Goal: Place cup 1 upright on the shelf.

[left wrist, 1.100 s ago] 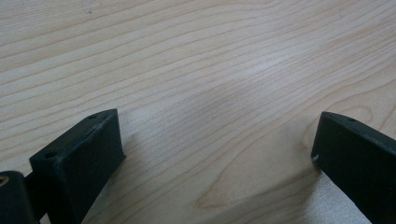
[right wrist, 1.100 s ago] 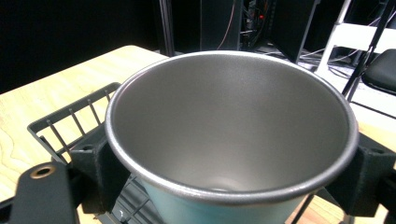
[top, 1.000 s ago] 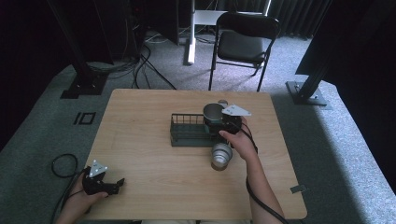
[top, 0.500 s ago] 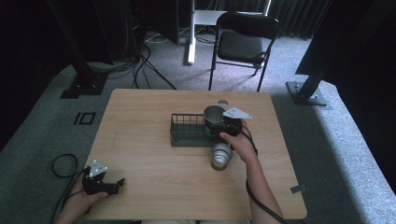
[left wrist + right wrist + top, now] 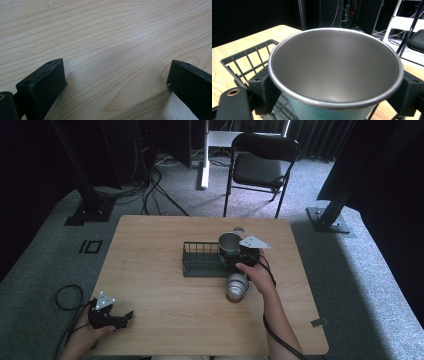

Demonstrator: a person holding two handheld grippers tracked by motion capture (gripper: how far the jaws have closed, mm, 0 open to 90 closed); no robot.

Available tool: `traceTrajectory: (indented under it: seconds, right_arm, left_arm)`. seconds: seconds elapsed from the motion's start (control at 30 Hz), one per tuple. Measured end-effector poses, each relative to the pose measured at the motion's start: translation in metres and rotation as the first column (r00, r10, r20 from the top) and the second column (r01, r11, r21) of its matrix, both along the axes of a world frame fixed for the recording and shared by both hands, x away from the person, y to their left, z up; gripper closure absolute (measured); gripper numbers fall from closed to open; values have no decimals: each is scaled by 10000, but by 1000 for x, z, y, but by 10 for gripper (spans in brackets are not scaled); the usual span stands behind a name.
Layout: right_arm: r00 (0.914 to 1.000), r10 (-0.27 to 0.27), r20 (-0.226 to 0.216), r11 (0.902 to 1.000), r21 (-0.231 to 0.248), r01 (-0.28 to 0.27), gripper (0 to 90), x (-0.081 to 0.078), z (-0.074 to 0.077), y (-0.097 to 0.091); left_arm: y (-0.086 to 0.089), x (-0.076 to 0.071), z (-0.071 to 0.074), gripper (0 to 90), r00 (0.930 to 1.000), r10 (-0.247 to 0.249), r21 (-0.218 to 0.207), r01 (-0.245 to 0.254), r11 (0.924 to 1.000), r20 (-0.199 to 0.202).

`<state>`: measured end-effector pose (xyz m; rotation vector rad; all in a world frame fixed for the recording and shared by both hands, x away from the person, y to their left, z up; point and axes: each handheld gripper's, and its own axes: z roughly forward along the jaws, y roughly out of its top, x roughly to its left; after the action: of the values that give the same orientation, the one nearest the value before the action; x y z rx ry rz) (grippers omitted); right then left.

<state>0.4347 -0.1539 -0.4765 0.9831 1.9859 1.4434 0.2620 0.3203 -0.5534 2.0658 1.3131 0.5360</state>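
Observation:
My right gripper [image 5: 337,91] is shut on a steel cup [image 5: 334,67] with a pale teal outer wall, one jaw on each side just under the rim. In the high view the cup [image 5: 230,245] is upright over the right end of a dark wire rack [image 5: 200,261], with my right gripper [image 5: 236,254] on its near side. A second metal cup [image 5: 236,287] stands on the table just in front of the rack. My left gripper [image 5: 124,317] rests open at the table's near-left corner. Its jaws [image 5: 115,80] are wide apart over bare wood.
A small round object [image 5: 238,229] lies just behind the held cup. The wooden table [image 5: 150,285] has open surface left of and in front of the rack. A black folding chair [image 5: 260,170] stands beyond the far edge. Cables trail on the floor at the left.

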Motion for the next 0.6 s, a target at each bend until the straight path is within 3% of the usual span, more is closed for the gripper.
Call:
traceTrajectory:
  seconds: [0.2,0.37,0.6]
  right_arm:
    - [9997,232,95,9994,-249,-229,117,-3,3,-6]
    - [9997,209,-144,9998,57,-208,114,-5,3,-9]
    - [9998,197,8,9998,-37,-197,114,-9,5,-13]
  left_arm:
    - [0,0,0,25,10000,-2,4,2,10000,-3]
    - [0,0,0,25,10000,-5,8,5,10000,-5]
    - [0,0,0,25,10000,-8,11,8,10000,-7]
